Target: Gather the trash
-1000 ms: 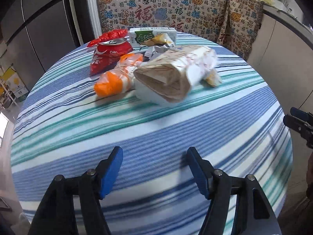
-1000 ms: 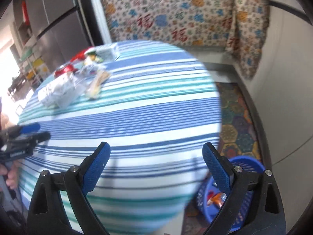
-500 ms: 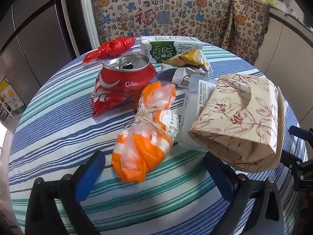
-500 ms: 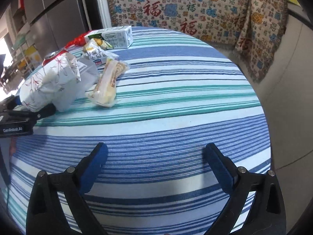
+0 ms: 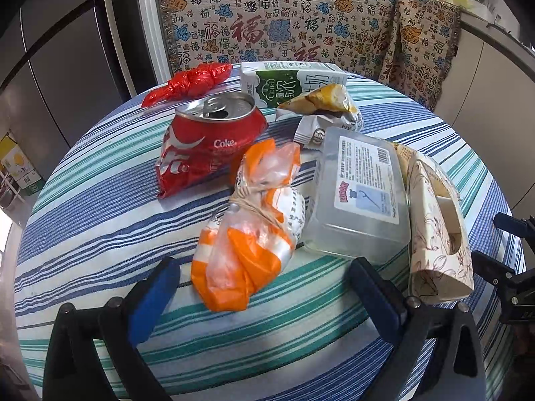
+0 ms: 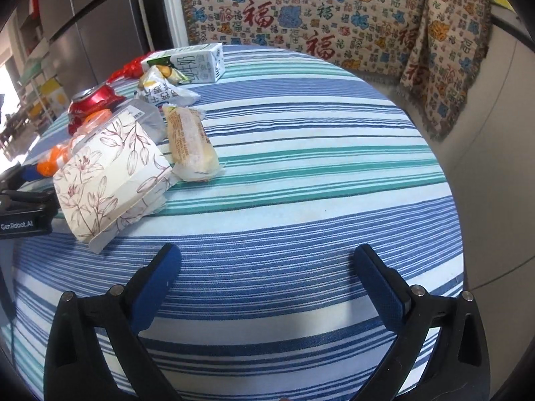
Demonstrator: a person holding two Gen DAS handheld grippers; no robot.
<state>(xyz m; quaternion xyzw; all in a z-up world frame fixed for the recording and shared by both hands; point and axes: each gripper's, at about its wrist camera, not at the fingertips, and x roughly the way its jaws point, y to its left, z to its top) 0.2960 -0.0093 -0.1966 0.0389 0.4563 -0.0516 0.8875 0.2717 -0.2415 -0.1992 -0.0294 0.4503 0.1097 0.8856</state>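
On the striped bench [image 5: 83, 180], left to right: one red bag [image 5: 190, 82], one crushed can [image 5: 207, 143], one orange bag [image 5: 249, 230], one carton [image 5: 291, 82], two wrappers [image 5: 321, 100], one clear box [image 5: 361, 193], one floral box [image 5: 438, 234], one bun [image 6: 190, 140]. Left tool [image 5: 264, 287] gapes wide around the orange bag's near end, gripping nothing; right tool [image 6: 267, 284] wide, empty.

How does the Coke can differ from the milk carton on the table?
The Coke can is red, rounded and crushed, its open top tilted toward the camera; the milk carton is green and white, boxy and keeps its shape. The can is nearer the left tool, the carton at the far edge. Both rest on the striped tablecloth.
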